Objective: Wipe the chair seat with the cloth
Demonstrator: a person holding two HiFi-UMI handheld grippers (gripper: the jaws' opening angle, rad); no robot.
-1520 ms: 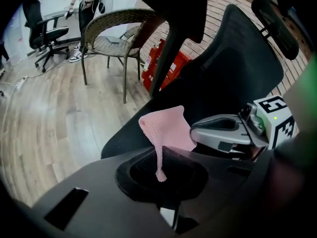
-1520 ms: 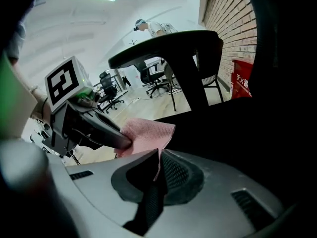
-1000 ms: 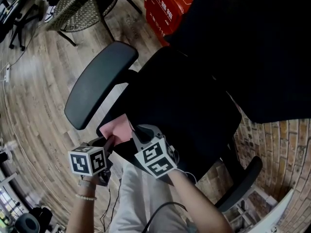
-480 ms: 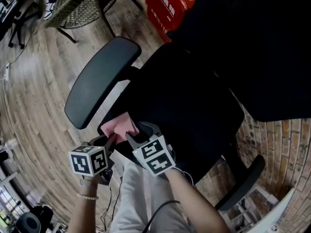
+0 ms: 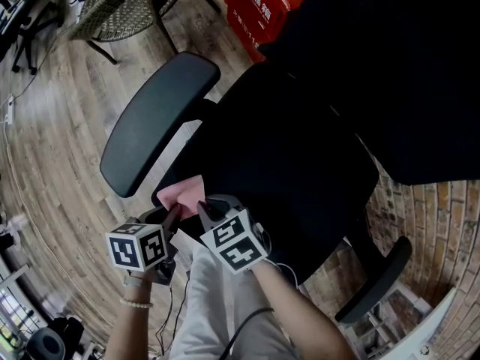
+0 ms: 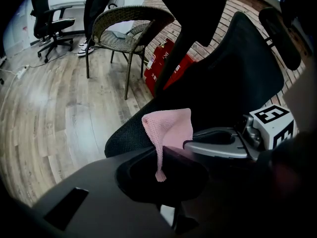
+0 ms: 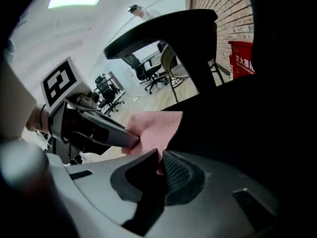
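Observation:
A small pink cloth (image 5: 187,191) stands up over the front edge of the black chair seat (image 5: 300,163). My left gripper (image 5: 171,216) is shut on the cloth's lower left part; in the left gripper view the cloth (image 6: 170,129) rises from its jaws (image 6: 161,150), one corner dangling. My right gripper (image 5: 203,209) has just been closing with the cloth between its jaws. It is shut on the cloth's lower edge (image 7: 153,128), tips (image 7: 159,157) beside the left gripper's fingers (image 7: 114,135). Both grippers sit side by side at the seat's near edge.
The chair's left armrest (image 5: 154,122) juts out over the wooden floor, the right armrest (image 5: 379,276) lies near the brick wall. Its tall backrest (image 5: 390,66) fills the upper right. Red boxes (image 5: 259,2) and a wicker chair (image 5: 124,10) stand beyond.
My right gripper has slid a little left along the seat edge and now sits against the cloth next to the left gripper. The left gripper has stayed put.

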